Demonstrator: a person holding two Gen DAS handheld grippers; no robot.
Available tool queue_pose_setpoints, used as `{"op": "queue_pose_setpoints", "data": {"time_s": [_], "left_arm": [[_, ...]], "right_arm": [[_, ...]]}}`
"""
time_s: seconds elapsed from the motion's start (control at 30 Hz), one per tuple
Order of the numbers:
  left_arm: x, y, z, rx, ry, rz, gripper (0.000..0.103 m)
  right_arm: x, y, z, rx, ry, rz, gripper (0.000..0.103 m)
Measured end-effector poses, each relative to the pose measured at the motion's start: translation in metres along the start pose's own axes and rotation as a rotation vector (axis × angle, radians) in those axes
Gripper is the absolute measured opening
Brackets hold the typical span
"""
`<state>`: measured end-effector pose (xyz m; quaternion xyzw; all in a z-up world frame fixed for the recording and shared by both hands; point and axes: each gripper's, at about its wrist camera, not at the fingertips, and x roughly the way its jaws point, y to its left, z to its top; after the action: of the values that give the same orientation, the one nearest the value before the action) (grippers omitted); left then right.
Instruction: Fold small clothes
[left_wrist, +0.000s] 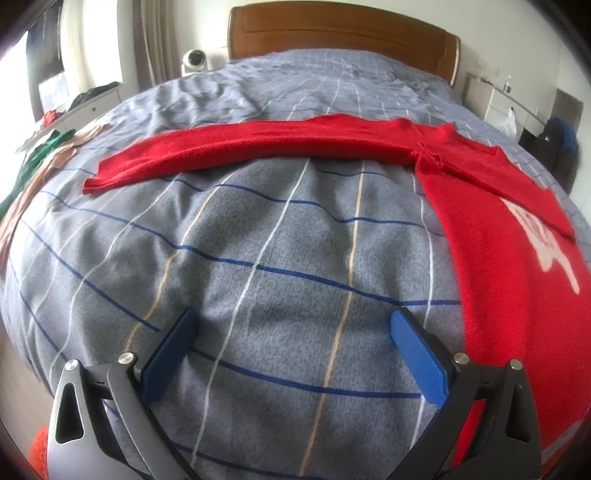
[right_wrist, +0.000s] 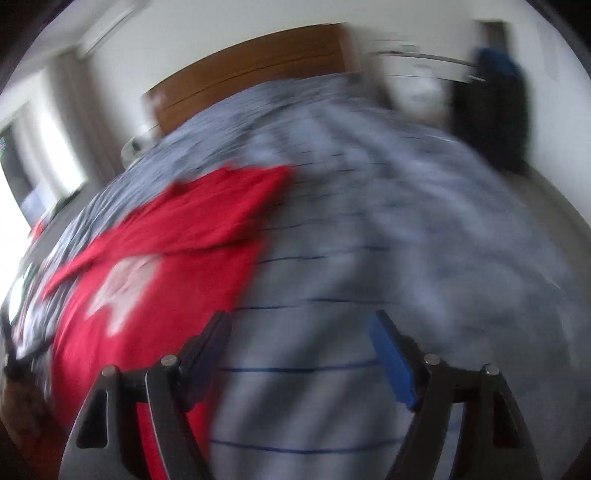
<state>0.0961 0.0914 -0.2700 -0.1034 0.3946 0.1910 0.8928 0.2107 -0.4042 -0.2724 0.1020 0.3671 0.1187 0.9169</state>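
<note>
A red long-sleeved top (left_wrist: 509, 266) with a white print lies flat on the grey striped bedcover (left_wrist: 258, 258). One sleeve (left_wrist: 236, 147) stretches out to the left across the bed. My left gripper (left_wrist: 293, 325) hovers open over bare bedcover, just left of the top's body, with nothing between its blue pads. The right wrist view is blurred by motion. There the red top (right_wrist: 155, 266) lies at the left with one part folded over the print, and my right gripper (right_wrist: 301, 325) stands open above the bedcover (right_wrist: 369, 240) just right of the top's edge, holding nothing.
A wooden headboard (left_wrist: 340, 33) closes the far end of the bed. Green and tan clothes (left_wrist: 40, 162) lie at the bed's left edge. White bedside cabinets (left_wrist: 506, 99) and a dark bag (left_wrist: 557, 147) stand at the right. Something orange (left_wrist: 38, 454) shows at the lower left.
</note>
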Motion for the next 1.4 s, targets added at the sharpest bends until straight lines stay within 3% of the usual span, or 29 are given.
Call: {"op": "queue_pose_setpoints", "data": {"time_s": [0.13, 0.23, 0.53, 1.4], "left_arm": [[0.0, 0.0, 0.0, -0.001, -0.004, 0.003, 0.103], [0.0, 0.0, 0.0, -0.001, -0.006, 0.005, 0.103], [0.0, -0.002, -0.001, 0.001, -0.008, 0.009, 0.103], [0.0, -0.003, -0.001, 0.001, -0.009, 0.01, 0.103]], "right_arm": [[-0.006, -0.038, -0.007, 0.173, -0.051, -0.028, 0.078], [-0.002, -0.051, -0.009, 0.289, -0.071, 0.007, 0.078], [0.009, -0.035, -0.012, 0.234, -0.065, -0.047, 0.085], [0.008, -0.038, -0.016, 0.239, -0.073, -0.042, 0.085]]}}
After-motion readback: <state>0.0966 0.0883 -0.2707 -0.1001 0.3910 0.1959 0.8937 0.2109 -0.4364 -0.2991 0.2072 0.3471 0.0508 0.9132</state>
